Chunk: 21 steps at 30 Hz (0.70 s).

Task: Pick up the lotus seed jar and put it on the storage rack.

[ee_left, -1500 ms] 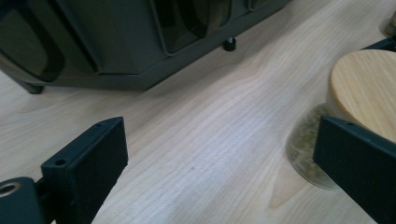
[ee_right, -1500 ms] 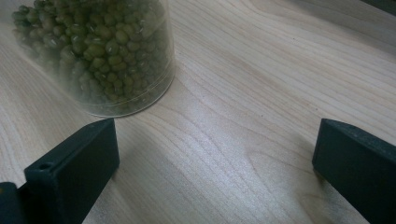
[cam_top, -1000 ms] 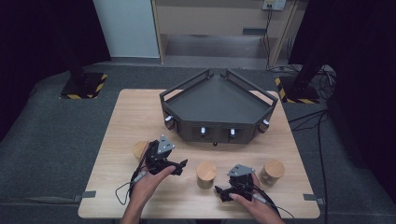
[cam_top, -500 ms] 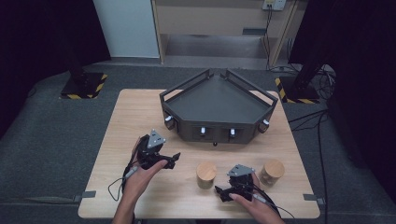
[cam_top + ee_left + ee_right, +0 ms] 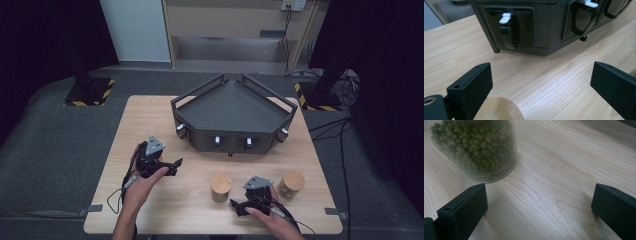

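Wooden-lidded jar (image 5: 499, 110) just below left gripper (image 5: 541, 82), jaws wide

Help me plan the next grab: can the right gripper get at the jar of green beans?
Probably yes: the right gripper stands open, and bare table lies between it and the jar of green beans just ahead.

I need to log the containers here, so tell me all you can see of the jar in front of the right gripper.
The jar is a clear-walled, round container packed with small green beans, mung beans by their look. It stands upright on the wooden table, its base flat on the boards. In the high view it carries a round, light wood-coloured lid. It sits just beyond the tip of one jaw of the right gripper, outside the jaws; nothing touches it but the table.
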Tool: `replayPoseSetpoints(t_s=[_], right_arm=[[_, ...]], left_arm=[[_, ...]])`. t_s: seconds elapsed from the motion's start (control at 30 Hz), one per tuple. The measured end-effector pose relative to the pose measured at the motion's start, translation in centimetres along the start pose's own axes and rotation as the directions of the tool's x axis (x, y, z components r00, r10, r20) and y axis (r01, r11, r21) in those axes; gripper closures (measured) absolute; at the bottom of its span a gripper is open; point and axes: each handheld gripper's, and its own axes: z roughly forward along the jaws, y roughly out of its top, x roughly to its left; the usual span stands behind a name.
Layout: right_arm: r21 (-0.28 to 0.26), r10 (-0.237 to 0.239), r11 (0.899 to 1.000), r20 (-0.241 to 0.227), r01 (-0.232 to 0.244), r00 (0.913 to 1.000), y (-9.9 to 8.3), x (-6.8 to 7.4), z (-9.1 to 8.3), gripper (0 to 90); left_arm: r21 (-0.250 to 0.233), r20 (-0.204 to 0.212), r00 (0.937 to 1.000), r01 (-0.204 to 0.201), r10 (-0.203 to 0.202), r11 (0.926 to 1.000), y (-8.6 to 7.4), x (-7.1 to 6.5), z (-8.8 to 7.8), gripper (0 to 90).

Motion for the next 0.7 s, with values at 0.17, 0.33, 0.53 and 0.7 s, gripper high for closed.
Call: replayPoseSetpoints(t_s=[0.17, 0.33, 0.53, 0.7], right_arm=[[0.0, 0.0, 1.0, 0.0, 0.0, 1.0, 0.0, 0.0, 0.0, 0.7], [0.0, 0.0, 1.0, 0.0, 0.0, 1.0, 0.0, 0.0, 0.0, 0.7], [0.0, 0.0, 1.0, 0.0, 0.0, 1.0, 0.0, 0.0, 0.0, 0.7], [0.0, 0.0, 1.0, 0.0, 0.0, 1.0, 0.0, 0.0, 0.0, 0.7]], left_arm=[[-0.012, -0.004, 0.9996, 0.027, -0.027, 0.9996, -0.7, 1.0, 0.1, 3.0], [-0.017, -0.021, 0.9992, 0.034, -0.035, 0.9993, -1.5, 1.6, -0.1, 3.0], [-0.025, -0.066, 0.997, 0.039, -0.04, 0.9989, -2.5, 2.0, -0.2, 2.9], [-0.031, -0.081, 0.9956, 0.044, -0.047, 0.9985, -3.8, 2.2, 0.1, 2.7]])
